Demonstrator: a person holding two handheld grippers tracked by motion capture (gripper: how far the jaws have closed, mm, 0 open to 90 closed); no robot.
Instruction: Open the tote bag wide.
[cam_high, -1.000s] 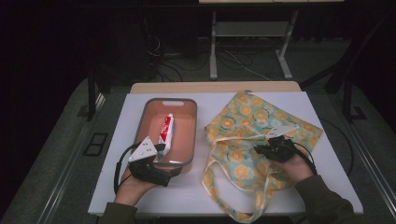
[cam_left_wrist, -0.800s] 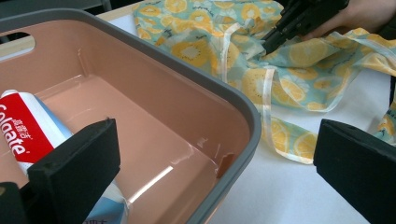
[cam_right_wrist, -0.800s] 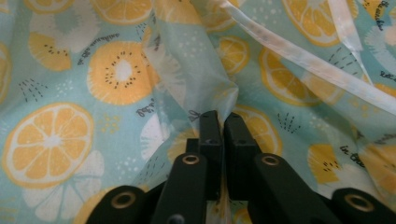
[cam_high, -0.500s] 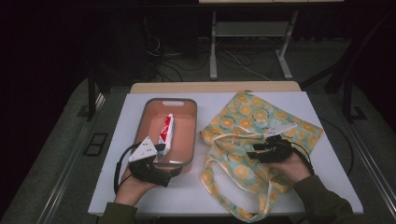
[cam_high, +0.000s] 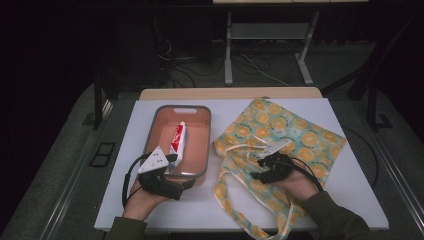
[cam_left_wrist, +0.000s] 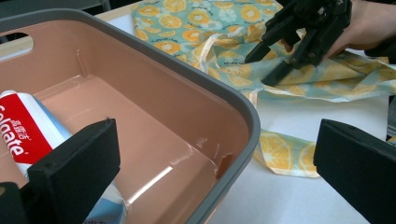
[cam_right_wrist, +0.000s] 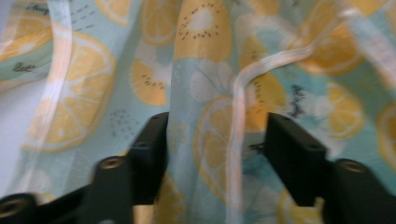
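A salmon tray with a grey rim (cam_high: 204, 145) sits left of centre, and a red-and-white toothpaste tube (cam_high: 177, 141) lies inside it. My left gripper (cam_high: 181, 171) is at the tray's near end, open wide. In the left gripper view its jaws (cam_left_wrist: 215, 179) straddle the tray's rim (cam_left_wrist: 243, 116), with the tube (cam_left_wrist: 23, 133) beside the left jaw. An orange-slice print cloth bag (cam_high: 285, 135) lies flat on the right. My right gripper (cam_high: 257, 169) rests on the bag near its handles. It is open, and a fold of the bag (cam_right_wrist: 210, 102) runs between its jaws (cam_right_wrist: 219, 154).
The white table top (cam_high: 345, 185) ends at a wooden strip (cam_high: 230, 93) at the back. The bag's pale handles (cam_high: 280, 220) trail toward the front edge. Cables and table legs stand on the dark floor beyond.
My right gripper has slid left across the bag toward its handles. The left gripper and the tray have not moved.
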